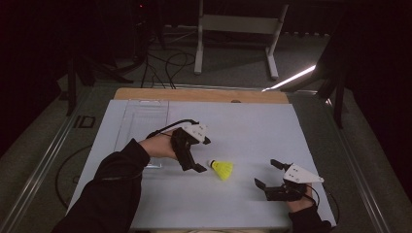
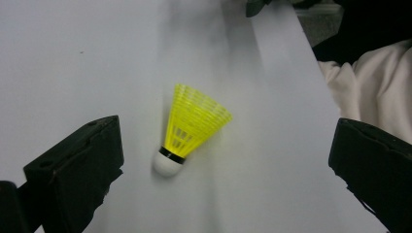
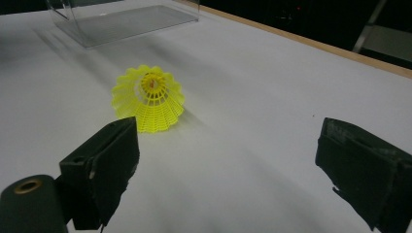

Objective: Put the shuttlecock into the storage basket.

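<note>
A yellow plastic shuttlecock [image 1: 222, 169] with a white cork tip lies on its side on the white table top [image 1: 243, 126], between my two grippers. My left gripper [image 1: 203, 154] hovers just to its left, open and empty. In the left gripper view the shuttlecock [image 2: 194, 124] lies between and beyond the wide-spread jaws of the left gripper [image 2: 226, 141], cork end nearest. My right gripper [image 1: 268, 174] rests low near the front right, open and empty. From the right gripper [image 3: 228, 136] the shuttlecock [image 3: 148, 99] shows its open skirt, ahead of the left jaw.
A clear plastic box [image 1: 141, 121] lies at the table's back left, also seen as the clear box [image 3: 121, 17] beyond the shuttlecock. A wooden strip [image 1: 204, 94] runs along the far edge. Beyond stand a white frame [image 1: 238, 29] and floor cables [image 1: 165, 68].
</note>
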Demonstrator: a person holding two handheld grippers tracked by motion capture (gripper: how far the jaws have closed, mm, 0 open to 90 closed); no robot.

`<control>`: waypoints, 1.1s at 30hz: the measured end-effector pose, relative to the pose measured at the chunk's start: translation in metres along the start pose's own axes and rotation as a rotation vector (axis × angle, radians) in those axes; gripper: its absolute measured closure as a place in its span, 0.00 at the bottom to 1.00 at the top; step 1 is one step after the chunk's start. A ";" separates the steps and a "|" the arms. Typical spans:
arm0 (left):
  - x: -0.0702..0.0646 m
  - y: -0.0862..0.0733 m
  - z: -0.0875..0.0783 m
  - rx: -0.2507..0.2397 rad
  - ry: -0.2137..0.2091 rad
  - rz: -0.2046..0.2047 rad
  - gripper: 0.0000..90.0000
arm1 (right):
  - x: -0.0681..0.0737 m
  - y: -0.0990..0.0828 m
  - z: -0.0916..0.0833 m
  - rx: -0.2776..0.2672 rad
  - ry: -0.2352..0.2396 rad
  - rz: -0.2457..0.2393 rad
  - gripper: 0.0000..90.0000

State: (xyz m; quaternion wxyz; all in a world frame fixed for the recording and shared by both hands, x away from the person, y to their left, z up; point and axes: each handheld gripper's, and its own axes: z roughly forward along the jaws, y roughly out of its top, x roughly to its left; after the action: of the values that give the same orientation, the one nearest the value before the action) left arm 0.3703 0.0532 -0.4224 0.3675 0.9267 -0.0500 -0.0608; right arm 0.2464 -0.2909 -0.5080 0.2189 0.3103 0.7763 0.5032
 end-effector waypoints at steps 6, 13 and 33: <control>0.009 0.014 0.004 0.016 -0.003 0.038 0.00 | 0.000 0.000 0.000 -0.001 0.003 0.003 0.10; 0.017 0.028 0.019 0.063 -0.030 0.083 0.00 | 0.000 -0.001 0.000 -0.004 0.006 0.003 0.10; 0.030 0.009 0.064 0.184 -0.035 0.123 0.00 | -0.001 -0.002 0.001 -0.003 0.014 0.006 0.10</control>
State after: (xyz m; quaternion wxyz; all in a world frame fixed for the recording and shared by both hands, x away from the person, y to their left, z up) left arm 0.3901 -0.0013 -0.4648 0.2830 0.9505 -0.1186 -0.0495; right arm 0.2470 -0.2915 -0.5098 0.2124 0.3089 0.7761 0.5071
